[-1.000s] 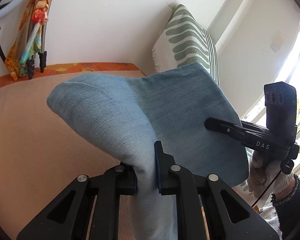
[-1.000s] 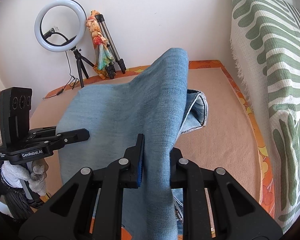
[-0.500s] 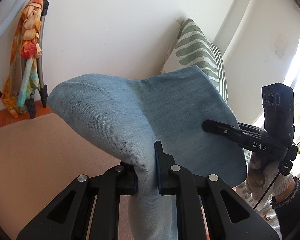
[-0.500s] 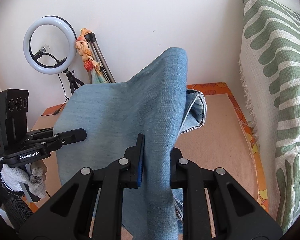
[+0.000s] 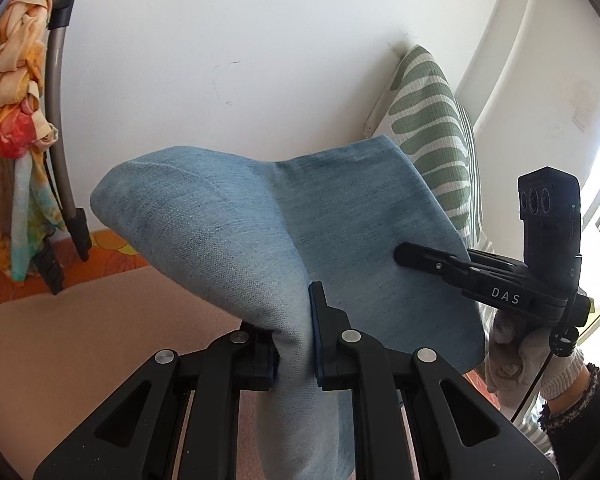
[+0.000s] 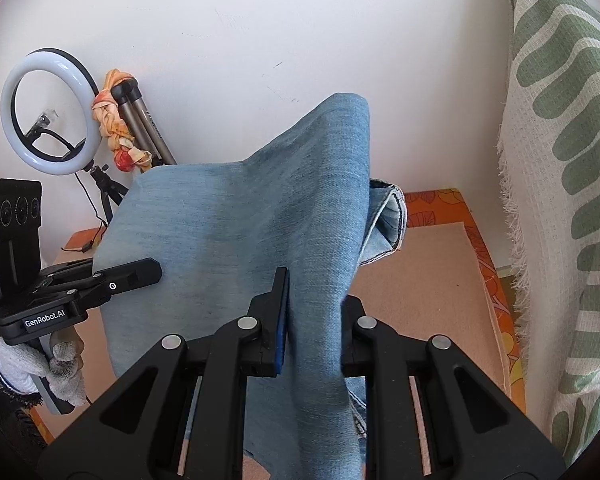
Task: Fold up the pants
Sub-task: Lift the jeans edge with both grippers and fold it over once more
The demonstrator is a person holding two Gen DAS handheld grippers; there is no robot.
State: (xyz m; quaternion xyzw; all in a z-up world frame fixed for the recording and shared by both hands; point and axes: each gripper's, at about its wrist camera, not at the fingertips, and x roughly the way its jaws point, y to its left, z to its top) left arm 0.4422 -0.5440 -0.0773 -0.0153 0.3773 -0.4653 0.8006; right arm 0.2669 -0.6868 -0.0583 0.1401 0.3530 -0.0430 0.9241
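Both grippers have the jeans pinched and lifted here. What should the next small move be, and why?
Probably carry the held edge on toward the wall and lower it onto the bed. The left gripper and right gripper are each shut on a bunch of the jeans, the denim hangs raised between them, and a hem end trails beyond, so the fold is not yet laid flat.

"DAS" stands in white letters on the side of the right gripper (image 5: 420,258), seen from the left wrist. "GenRobot.AI" stands in white on the side of the left gripper (image 6: 146,274), seen from the right wrist; smaller print at its edge is too small to read.
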